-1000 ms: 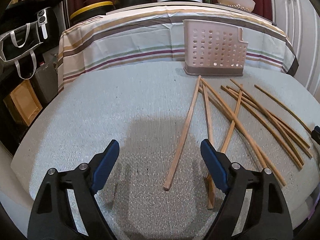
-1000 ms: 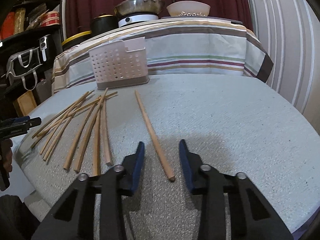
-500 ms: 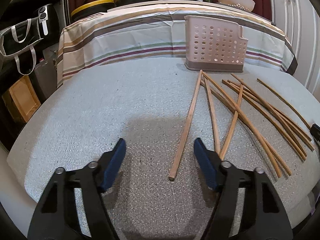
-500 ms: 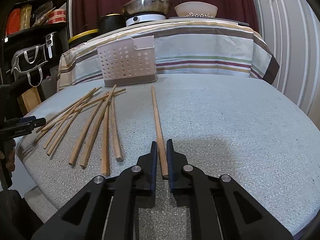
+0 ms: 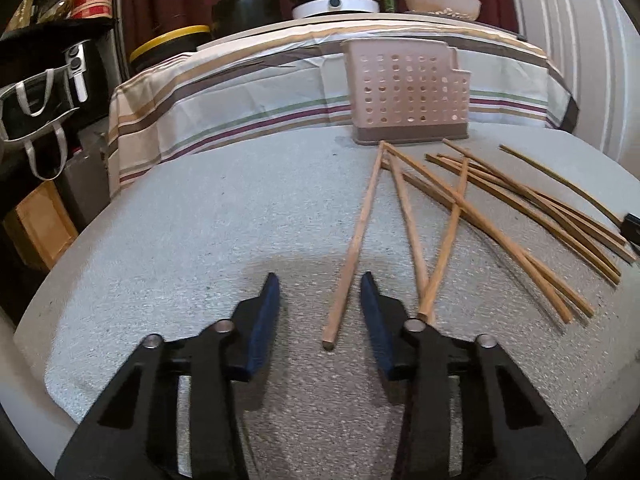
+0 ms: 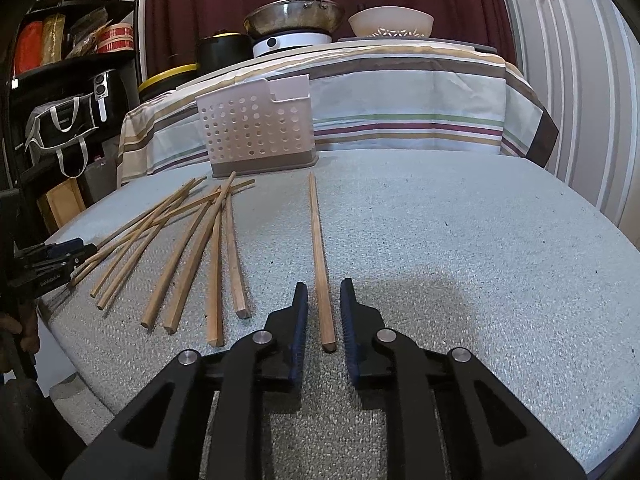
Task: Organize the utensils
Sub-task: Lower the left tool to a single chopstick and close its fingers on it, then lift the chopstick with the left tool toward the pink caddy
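Several wooden chopsticks lie scattered on the grey table. A perforated pink utensil holder stands at the table's far edge; it also shows in the right wrist view. My left gripper is open, its jaws either side of the near end of one chopstick. My right gripper is open a little, its pads either side of a lone chopstick lying on the table, not touching it. The left gripper's tip shows at the left edge of the right wrist view.
Behind the table stands a striped-cloth counter with a pan, a hob and a bowl. Dark shelves with bags are at the left. White cabinet doors are at the right.
My left jaws have narrowed around the near end of a chopstick. My right jaws closed tight around the lone chopstick half a second ago and have opened a little since.
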Action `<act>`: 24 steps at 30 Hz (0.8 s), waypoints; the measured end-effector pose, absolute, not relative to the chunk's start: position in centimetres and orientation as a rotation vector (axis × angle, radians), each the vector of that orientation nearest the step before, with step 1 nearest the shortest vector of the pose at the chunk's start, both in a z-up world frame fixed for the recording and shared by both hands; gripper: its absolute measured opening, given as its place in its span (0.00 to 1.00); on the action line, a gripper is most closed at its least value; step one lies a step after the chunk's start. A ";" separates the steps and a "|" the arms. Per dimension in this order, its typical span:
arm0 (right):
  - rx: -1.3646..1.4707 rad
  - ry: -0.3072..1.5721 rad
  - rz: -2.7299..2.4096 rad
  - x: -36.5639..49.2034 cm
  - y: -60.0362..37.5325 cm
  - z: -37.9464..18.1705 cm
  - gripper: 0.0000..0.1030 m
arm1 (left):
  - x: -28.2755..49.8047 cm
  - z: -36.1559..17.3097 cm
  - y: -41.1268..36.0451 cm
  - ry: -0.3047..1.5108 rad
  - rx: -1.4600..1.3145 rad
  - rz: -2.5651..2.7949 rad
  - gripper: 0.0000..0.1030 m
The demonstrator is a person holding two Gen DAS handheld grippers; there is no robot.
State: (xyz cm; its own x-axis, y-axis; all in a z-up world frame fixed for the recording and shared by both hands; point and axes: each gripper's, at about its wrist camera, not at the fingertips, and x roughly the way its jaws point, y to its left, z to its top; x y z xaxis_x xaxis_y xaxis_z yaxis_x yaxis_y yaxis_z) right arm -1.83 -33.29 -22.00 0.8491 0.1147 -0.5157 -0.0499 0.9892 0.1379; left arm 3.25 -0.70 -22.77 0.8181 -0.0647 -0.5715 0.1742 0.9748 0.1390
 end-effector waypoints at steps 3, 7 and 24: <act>0.131 0.549 0.091 -1.9 -33.4 -22.0 0.17 | 3.2 -22.8 -0.7 0.602 0.183 -0.141 0.29; 0.147 0.548 0.097 -2.0 -33.5 -22.0 0.17 | 3.1 -22.8 -0.5 0.611 0.153 -0.173 0.17; 0.136 0.498 0.093 -2.8 -33.2 -20.3 0.07 | 2.1 -21.8 -0.4 0.568 0.143 -0.175 0.06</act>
State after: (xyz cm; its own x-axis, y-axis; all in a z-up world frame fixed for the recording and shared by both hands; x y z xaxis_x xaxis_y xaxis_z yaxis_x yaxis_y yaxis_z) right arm -2.83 -33.21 -20.29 0.8748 0.1217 -0.4689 -0.0555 0.9868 0.1524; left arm 2.11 -0.40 -21.81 0.8290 -0.1248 -0.5451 0.2036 0.9752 0.0863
